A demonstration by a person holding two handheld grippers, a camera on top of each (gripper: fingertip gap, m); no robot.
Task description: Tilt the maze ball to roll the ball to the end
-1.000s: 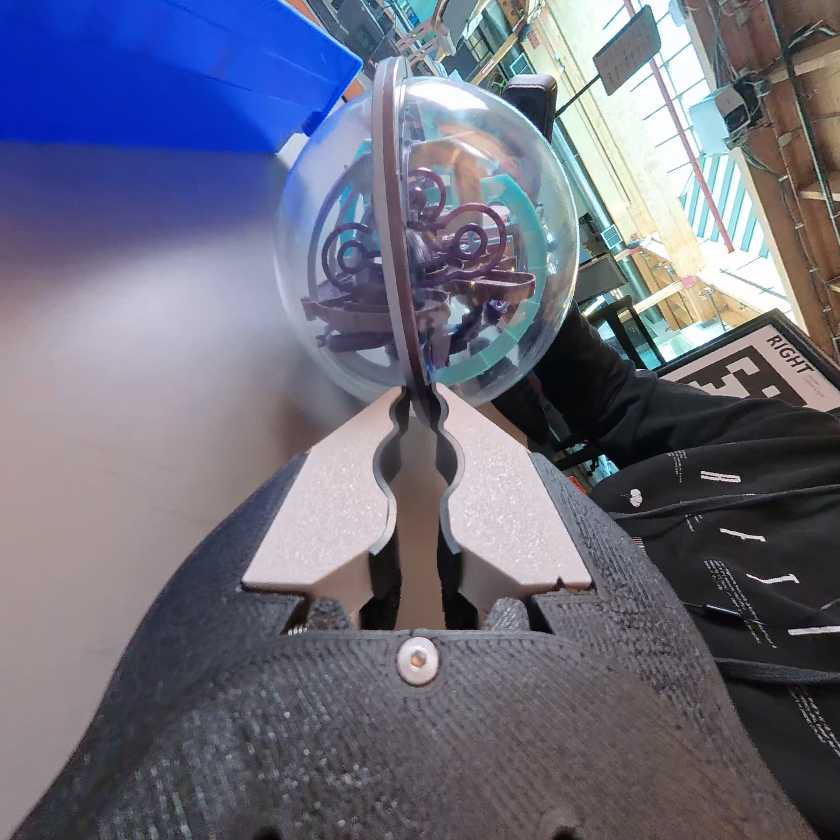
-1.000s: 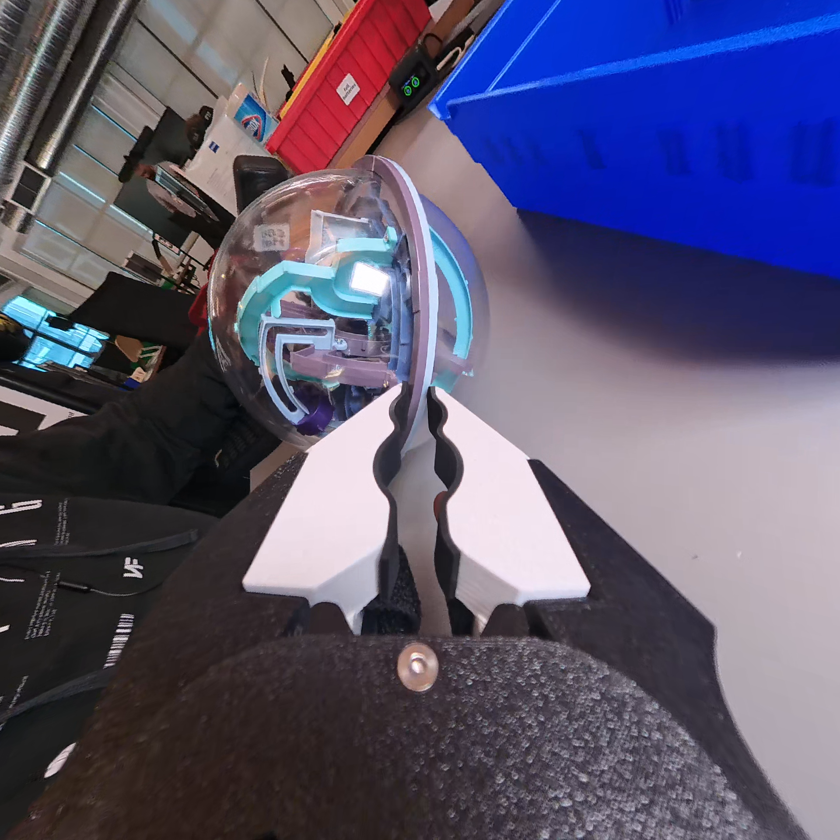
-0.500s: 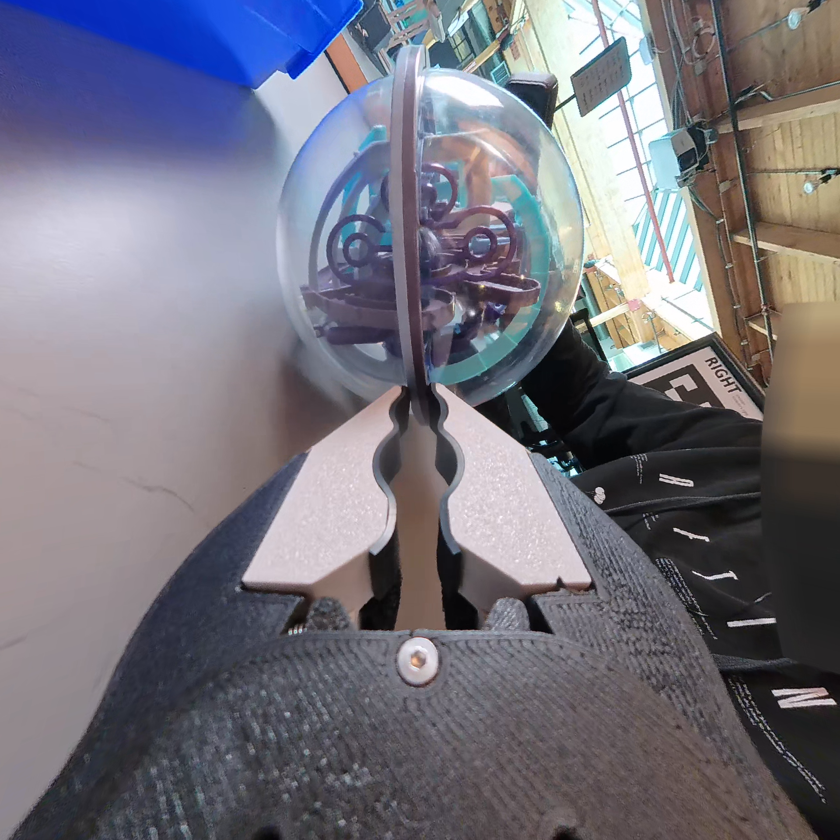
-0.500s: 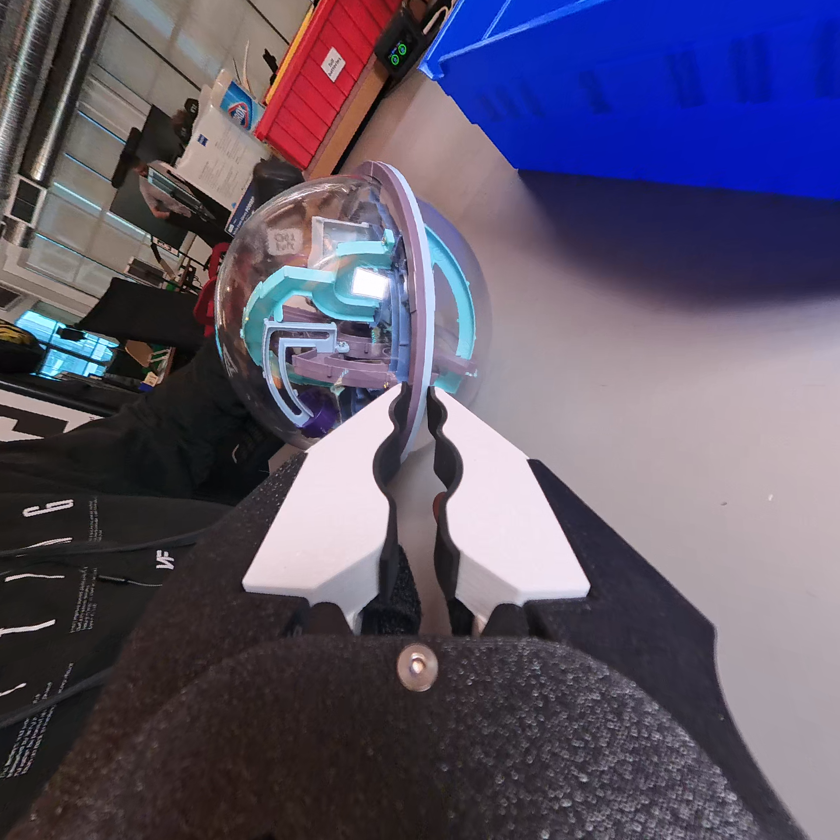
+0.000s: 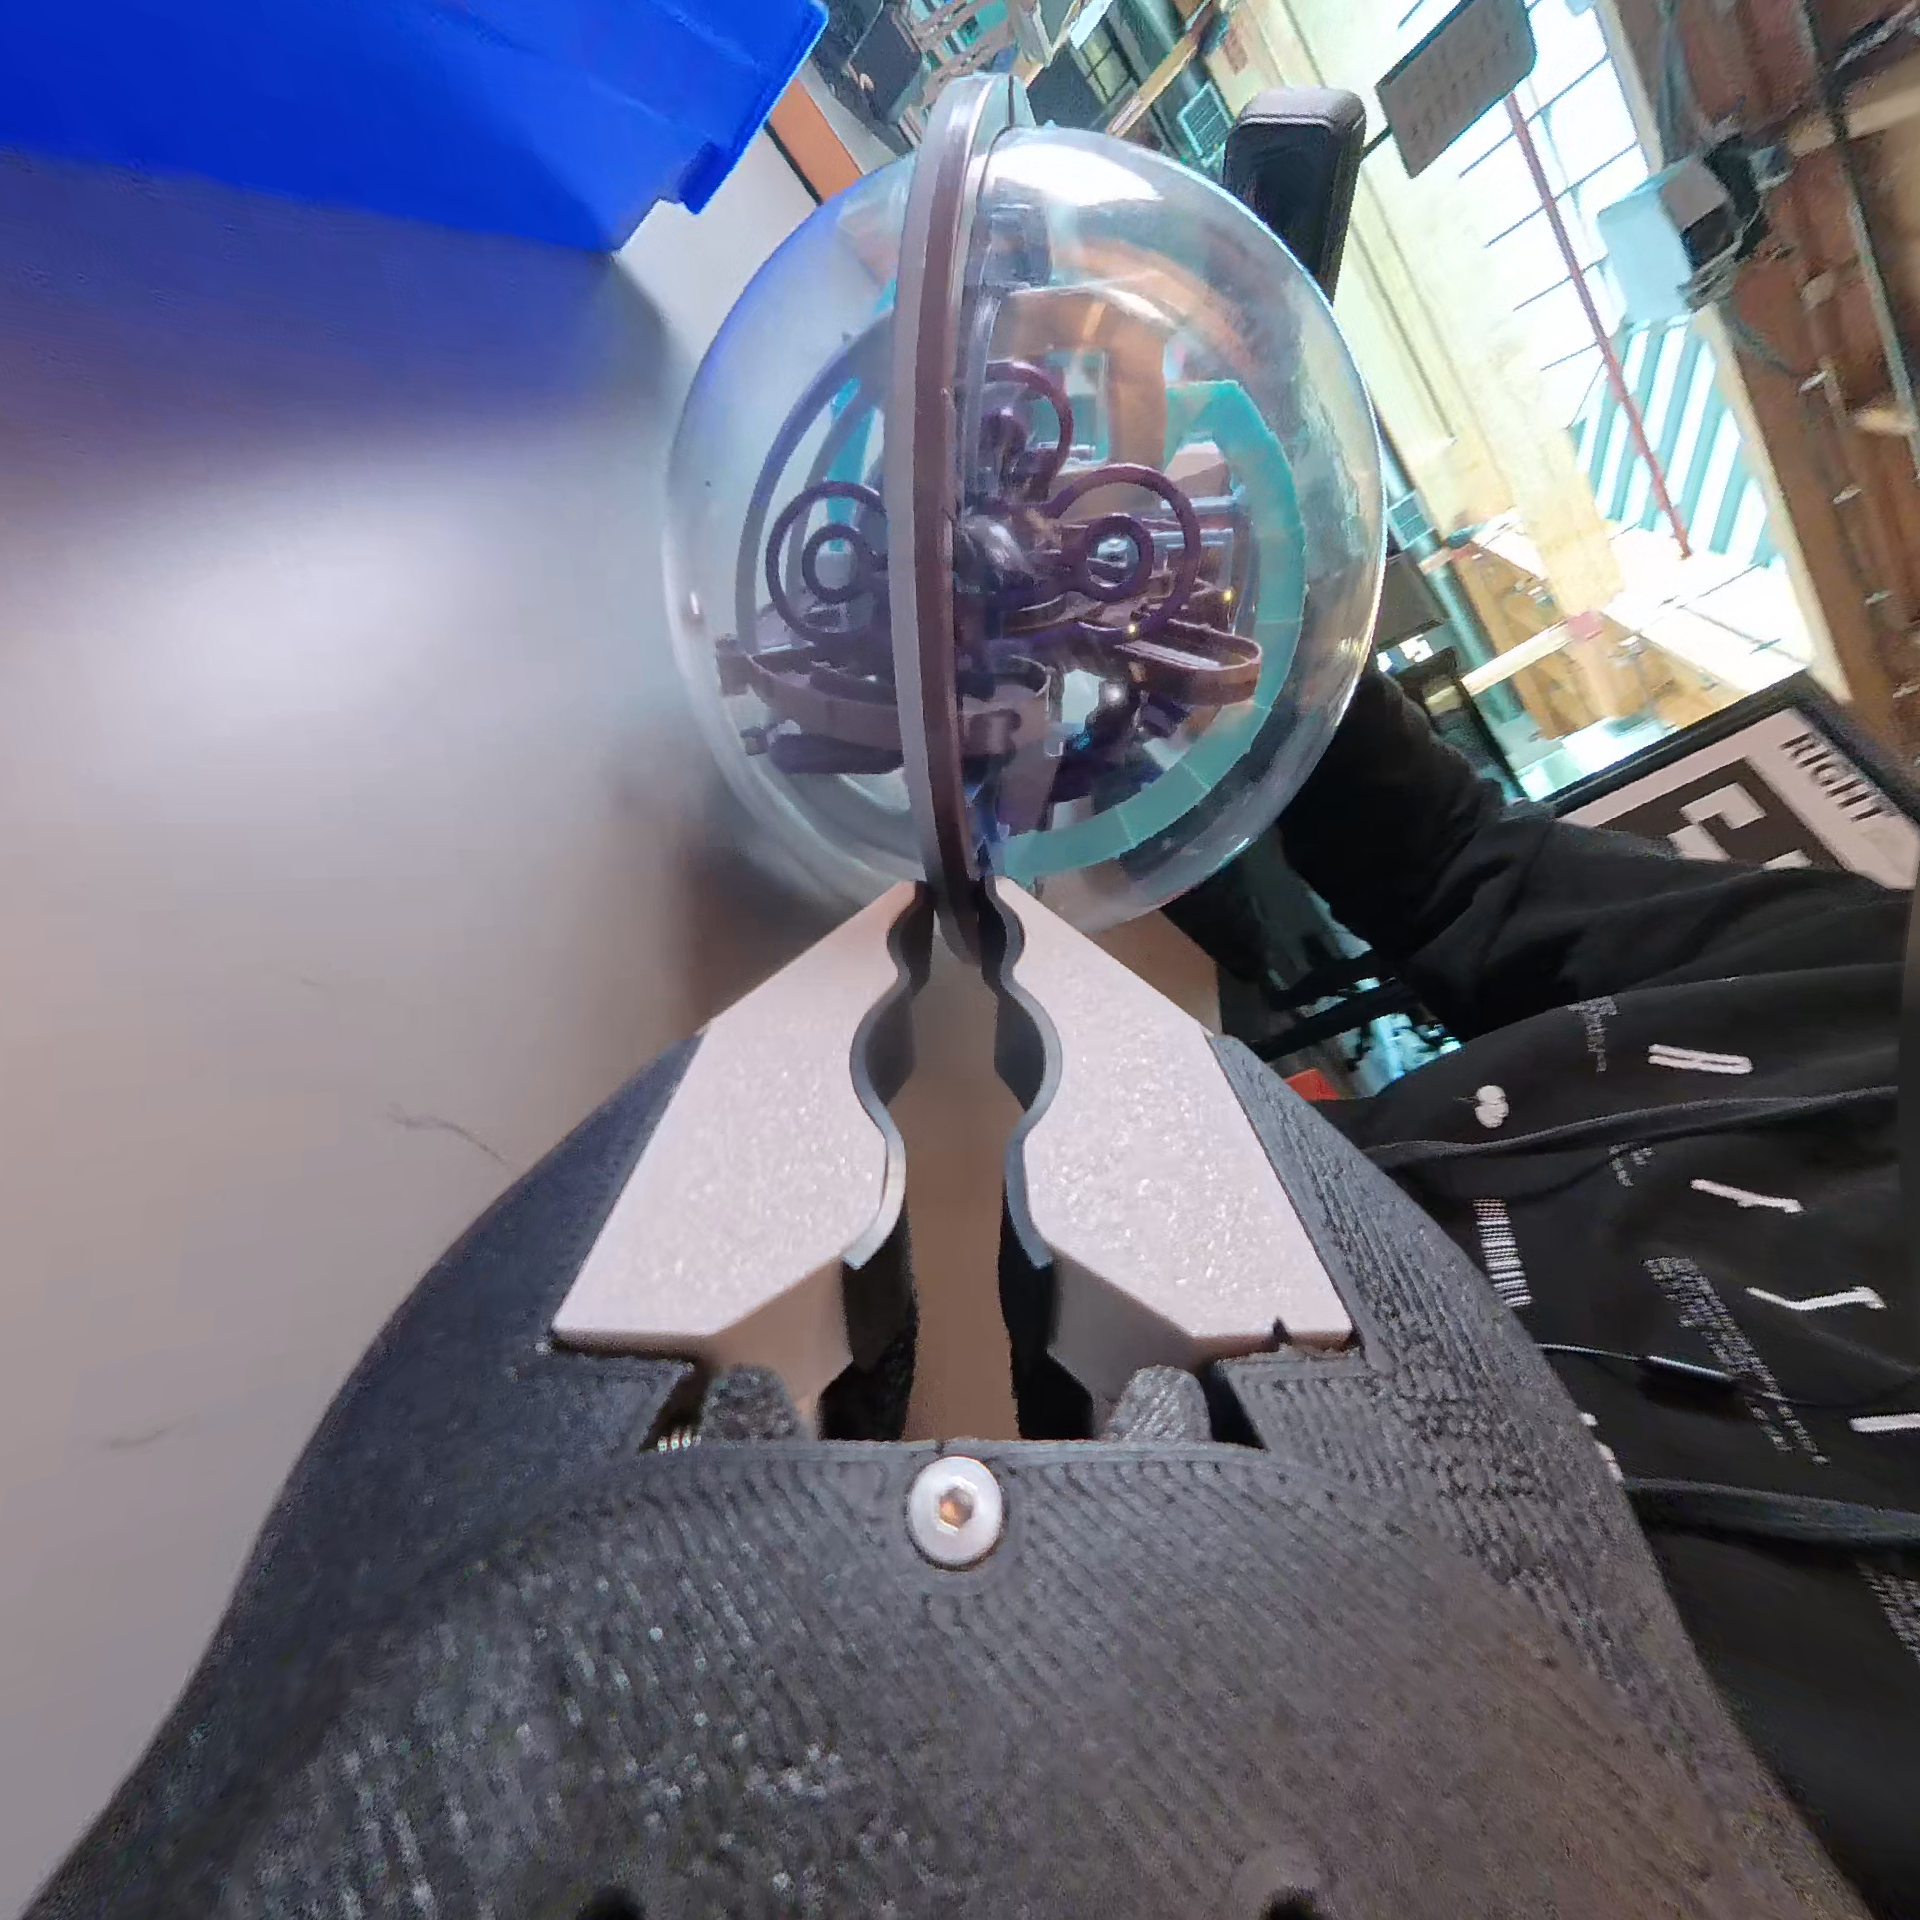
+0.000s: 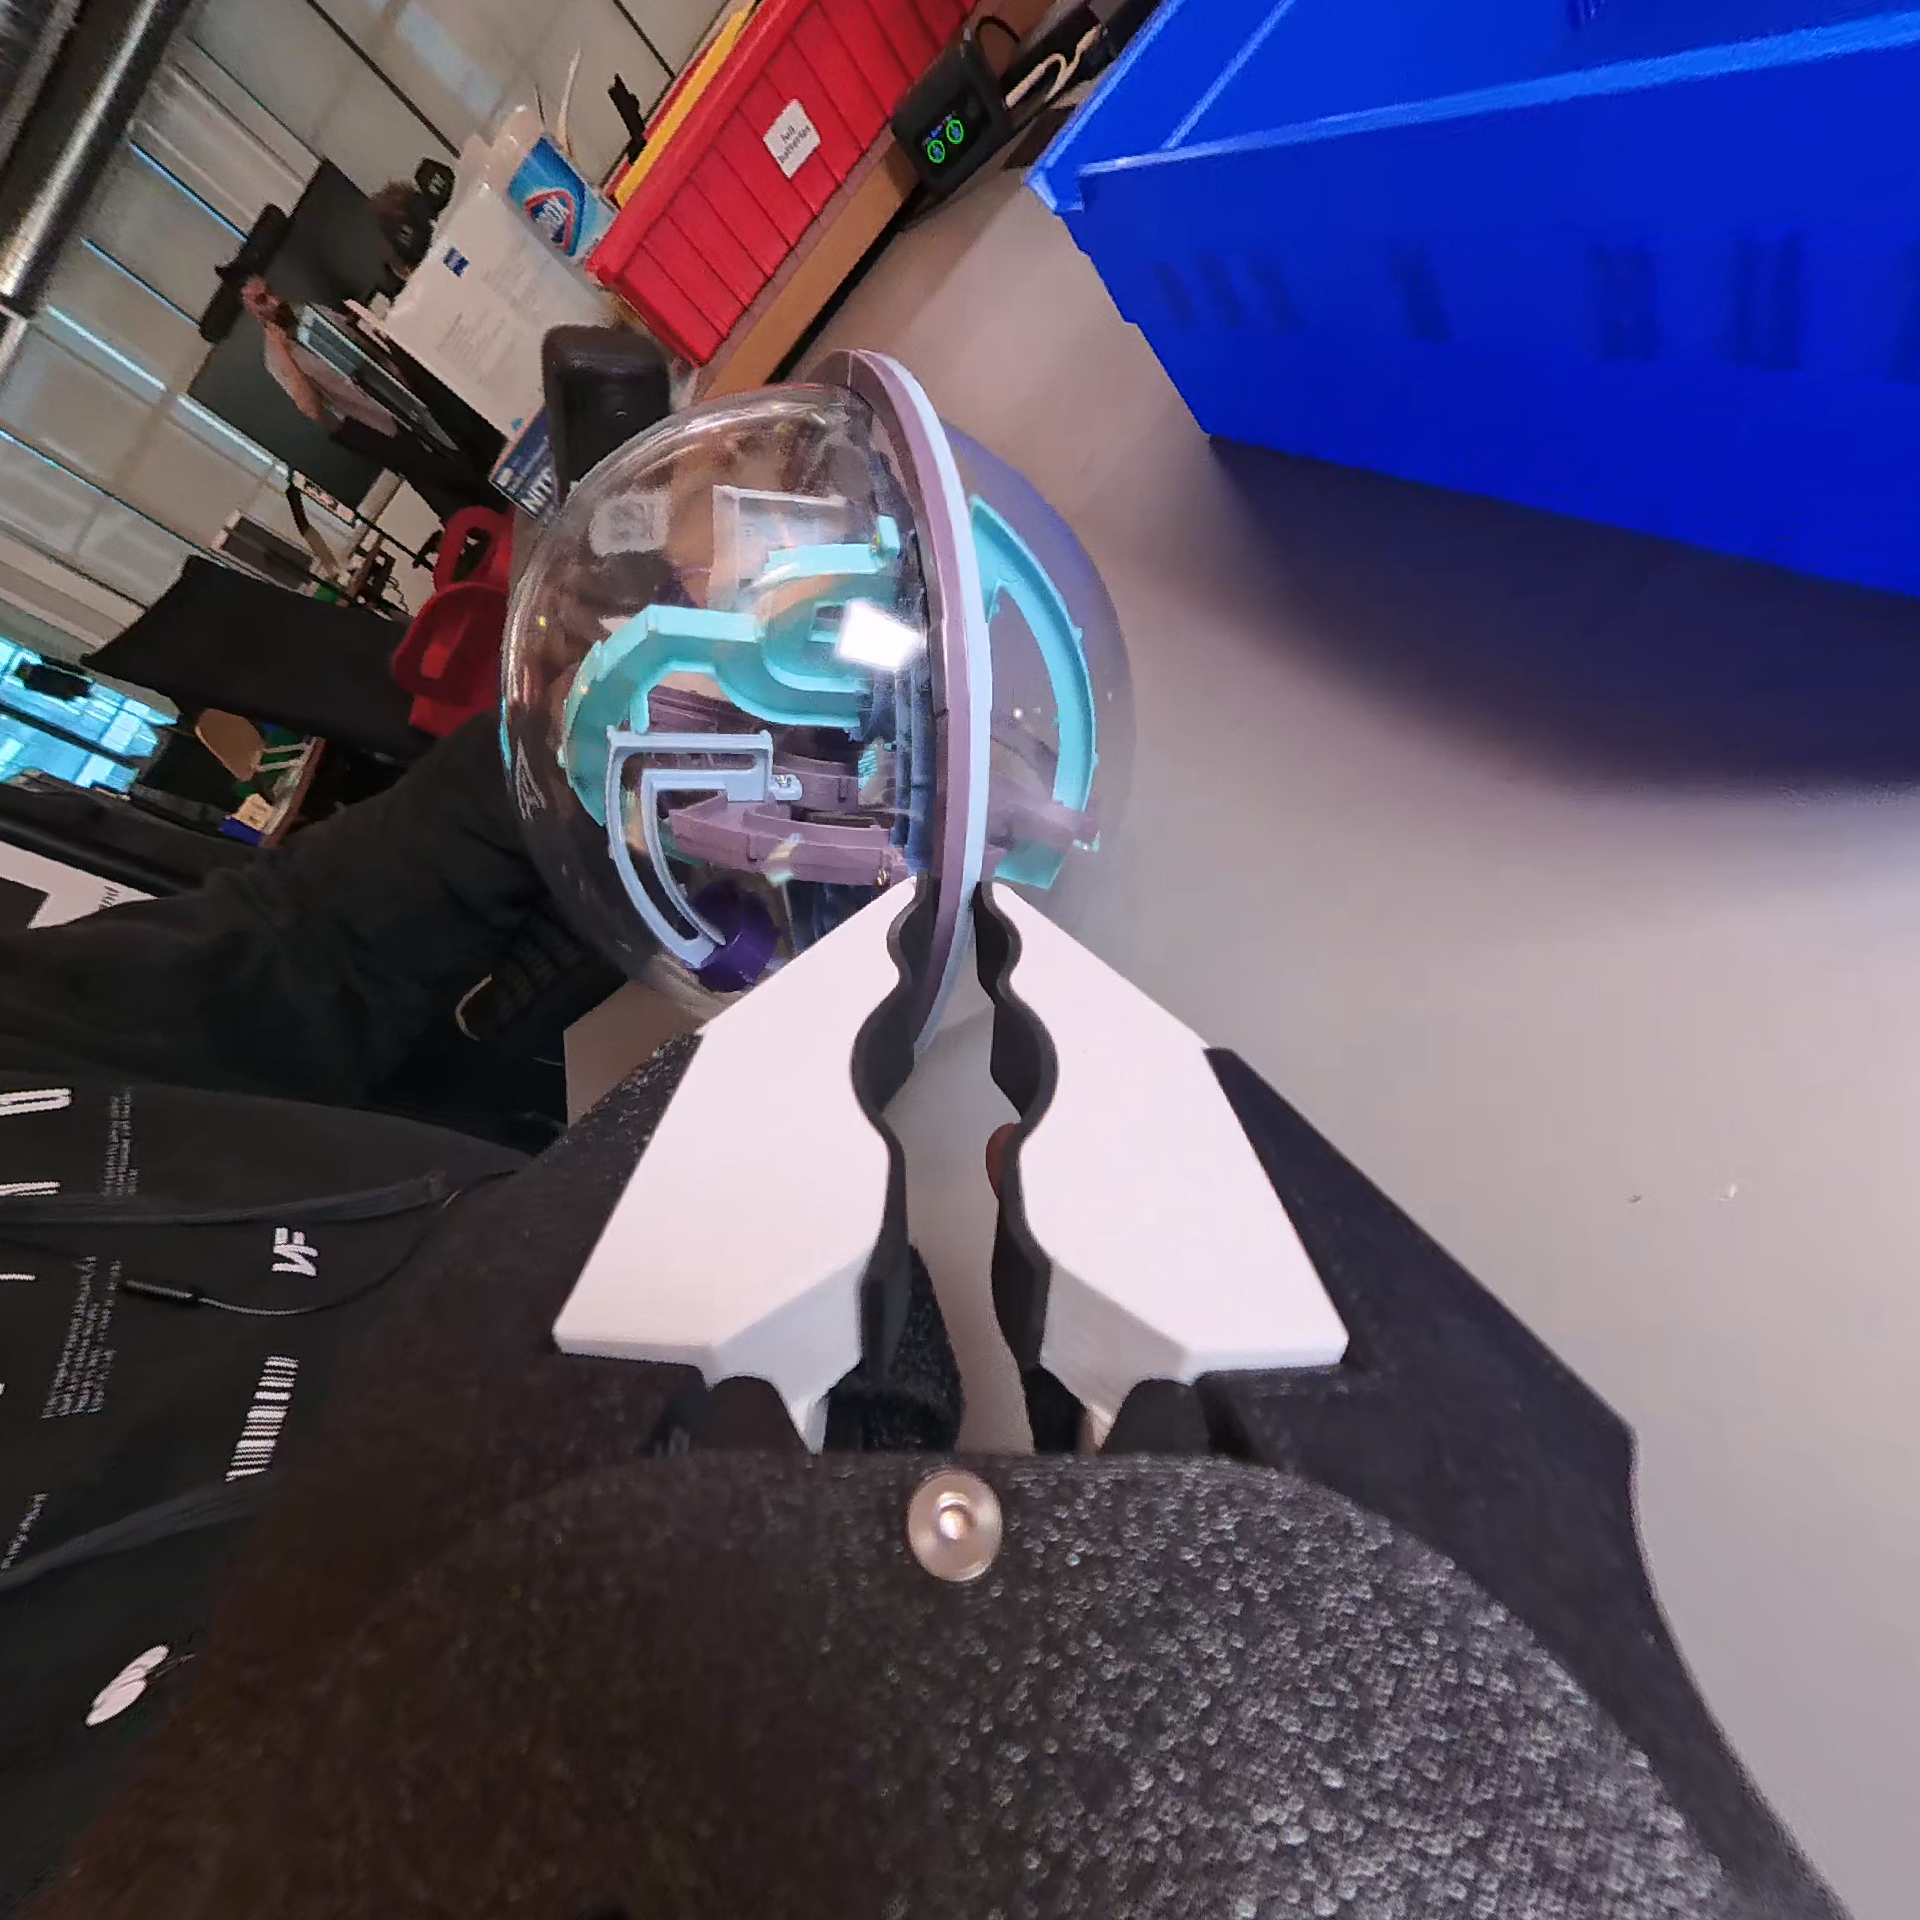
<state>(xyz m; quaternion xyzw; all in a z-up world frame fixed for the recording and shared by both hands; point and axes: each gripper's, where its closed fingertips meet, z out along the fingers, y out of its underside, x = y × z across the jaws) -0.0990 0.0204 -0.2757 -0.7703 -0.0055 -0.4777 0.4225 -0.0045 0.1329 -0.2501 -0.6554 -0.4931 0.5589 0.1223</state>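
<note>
Left wrist view is showing the maze ball (image 5: 1023, 520) lifted above the worktop (image 5: 260, 831), its equator rim pinched at 6 o'clock by the left gripper (image 5: 956, 914); the right gripper (image 6: 945, 904) is clamping the same rim opposite. Tilting is underway, seemingly; next calls for slow, coordinated rolling. Clear shell is enclosing purple and teal tracks; the inner ball I cannot make out. A blue bin (image 6: 1558, 260) is sitting at 1 o'clock.
</note>
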